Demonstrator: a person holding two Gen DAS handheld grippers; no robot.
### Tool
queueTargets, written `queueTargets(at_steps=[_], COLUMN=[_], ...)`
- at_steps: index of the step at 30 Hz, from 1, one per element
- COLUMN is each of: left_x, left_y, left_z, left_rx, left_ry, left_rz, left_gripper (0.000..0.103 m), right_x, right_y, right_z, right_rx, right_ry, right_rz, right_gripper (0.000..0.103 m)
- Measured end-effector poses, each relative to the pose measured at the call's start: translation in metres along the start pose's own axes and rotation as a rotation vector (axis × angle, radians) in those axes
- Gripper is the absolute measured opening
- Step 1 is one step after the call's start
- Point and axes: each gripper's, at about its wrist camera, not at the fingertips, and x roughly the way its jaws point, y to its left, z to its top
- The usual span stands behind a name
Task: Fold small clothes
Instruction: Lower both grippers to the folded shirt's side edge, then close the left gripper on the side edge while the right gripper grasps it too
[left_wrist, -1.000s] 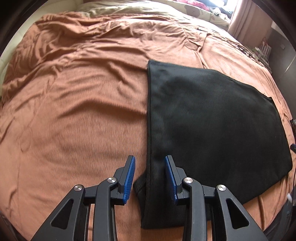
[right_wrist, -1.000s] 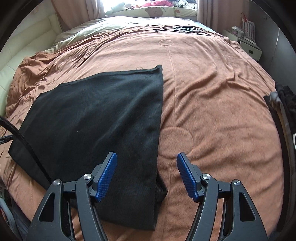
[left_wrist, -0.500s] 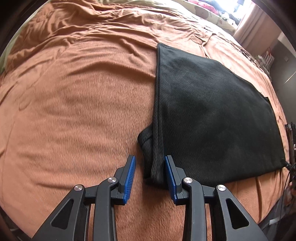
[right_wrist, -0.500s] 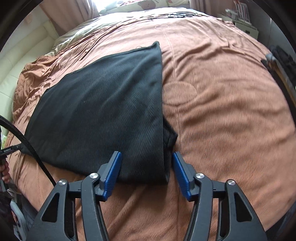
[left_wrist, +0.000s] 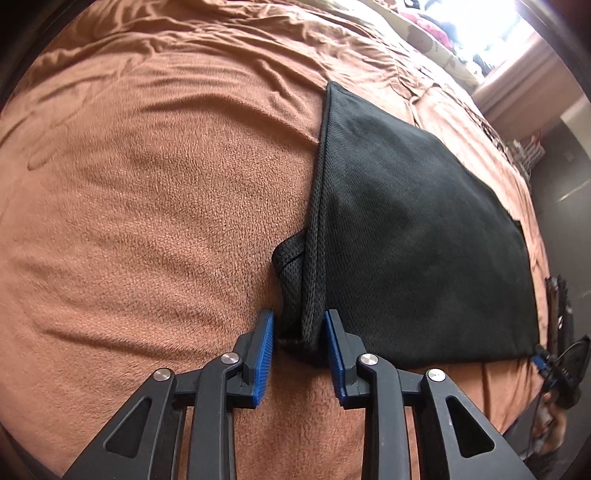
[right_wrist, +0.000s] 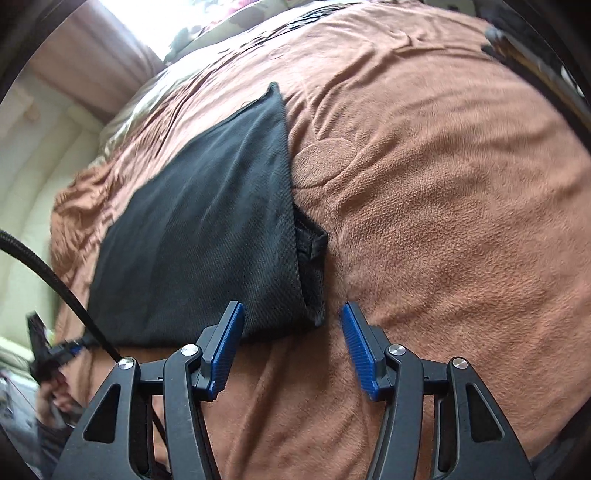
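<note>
Garment: black mesh garment (left_wrist: 413, 236) folded flat on brown bedspread (left_wrist: 147, 206).
Left gripper (left_wrist: 299, 343): fingers narrowly parted, straddling garment's near corner.
Right gripper (right_wrist: 291, 334): fingers wide, straddling opposite near corner.

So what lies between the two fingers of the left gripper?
In the left wrist view, the near corner of the black garment lies between the open left gripper fingers, on the brown blanket.

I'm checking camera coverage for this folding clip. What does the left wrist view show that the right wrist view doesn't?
Only the left wrist view shows the left hand-held gripper open around the black garment's near-left corner.

Only the right wrist view shows the right hand-held gripper open at the garment's near-right corner, a braided black cable and the cream padded wall.

Both show the garment lying flat on the brown blanket, with an under-layer poking out at the side.
</note>
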Motion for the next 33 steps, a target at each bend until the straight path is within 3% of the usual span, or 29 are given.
queueTargets(at_steps=[6,9,23,33], left_x=[0.002,-0.005,-0.052,-0.073], left_y=[0.001,-0.001,0.013,0.032], left_z=[0.003,0.001,0.005,-0.031], left_rx=[-0.026,0.004,-0.006,-0.019], left_ry=[-0.017,-0.035,-0.113,-0.13], left_rz=[-0.027,-0.019,-0.087,-0.098], left_gripper=[0.01,0.006,0.005,0.005], right_x=[0.01,0.008,-0.008,-0.02], right_y=[-0.007,-0.004,0.024,0.026], right_z=[0.006,0.008,0.003,-0.021], right_rx=[0.061,0.045,-0.06,-0.119], right_ry=[0.012,0.018,0.002,0.006], right_rz=[0.023,0.04,0.08,0.074], right_gripper=[0.013,0.006,0.005,0.004])
